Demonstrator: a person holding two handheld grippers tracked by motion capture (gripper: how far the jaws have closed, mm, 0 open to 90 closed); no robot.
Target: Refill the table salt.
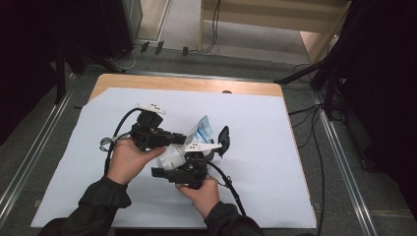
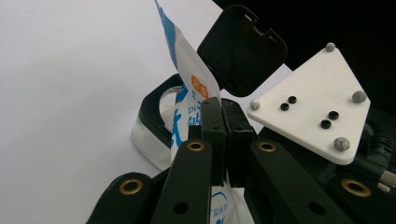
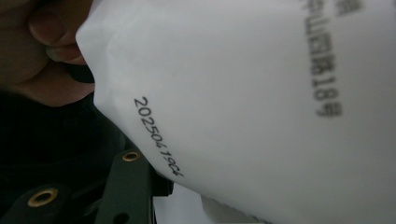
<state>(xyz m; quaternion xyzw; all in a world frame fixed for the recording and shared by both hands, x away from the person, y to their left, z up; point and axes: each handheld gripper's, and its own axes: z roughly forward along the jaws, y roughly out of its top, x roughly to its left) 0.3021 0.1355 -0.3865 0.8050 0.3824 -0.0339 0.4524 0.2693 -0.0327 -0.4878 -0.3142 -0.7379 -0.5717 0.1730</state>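
Note:
A white and blue packet (image 1: 201,129) is held upright over the middle of the table. My left gripper (image 1: 184,139) comes in from the left, and in the left gripper view it (image 2: 220,105) is shut on the packet (image 2: 189,79). Behind the packet is a clear container (image 2: 149,126) with a black rim, its black lid (image 2: 243,51) flipped open (image 1: 223,138). My right gripper (image 1: 209,153) reaches up from below toward the container. In the right gripper view the packet (image 3: 243,107) hides the jaws, apart from one finger (image 3: 128,182).
A white sheet (image 1: 275,147) covers most of the wooden table (image 1: 187,83). Cables trail from both grippers toward the person. Dark stands and floor cables lie beyond the table's left and right edges. A thumb (image 3: 46,28) is close to the right gripper's camera.

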